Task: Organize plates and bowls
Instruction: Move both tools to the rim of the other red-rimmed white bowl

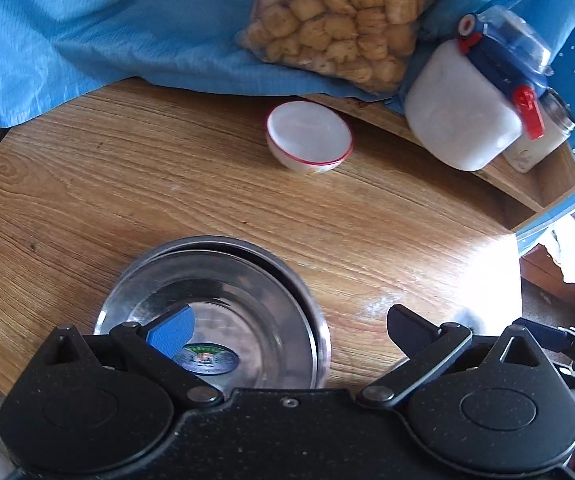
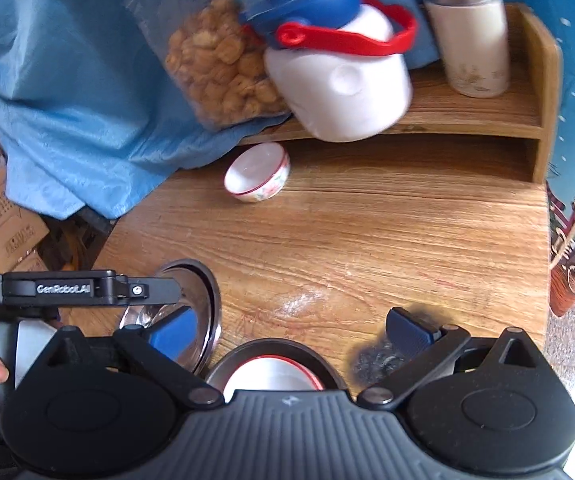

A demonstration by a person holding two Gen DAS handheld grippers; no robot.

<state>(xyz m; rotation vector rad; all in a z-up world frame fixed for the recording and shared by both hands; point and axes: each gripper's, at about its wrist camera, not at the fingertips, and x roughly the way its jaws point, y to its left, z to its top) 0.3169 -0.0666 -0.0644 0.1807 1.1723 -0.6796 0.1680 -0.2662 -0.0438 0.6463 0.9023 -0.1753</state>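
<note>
In the left wrist view the left tool stands wide open with nothing between its fingers, above the stacked steel plates at the lower centre of the frame on the wooden table. The right tool is also wide open and empty; just under it, at the bottom centre of its view, a white bowl with a red rim sits inside a steel bowl. A second white bowl with a red rim stands alone, well apart, in the upper centre of the left view, near the edge of the blue cloth and below the snack bag and the white jar. This lone bowl looks like ceramic, so I judge it stiff, rather light, smooth and breakable. The best place to take it is probably the rim, with one finger inside and one outside, because the round wall may slip from the pads. The steel plates are thin, hard and slippery; their raised edge seems the only good place to hold them.
</note>
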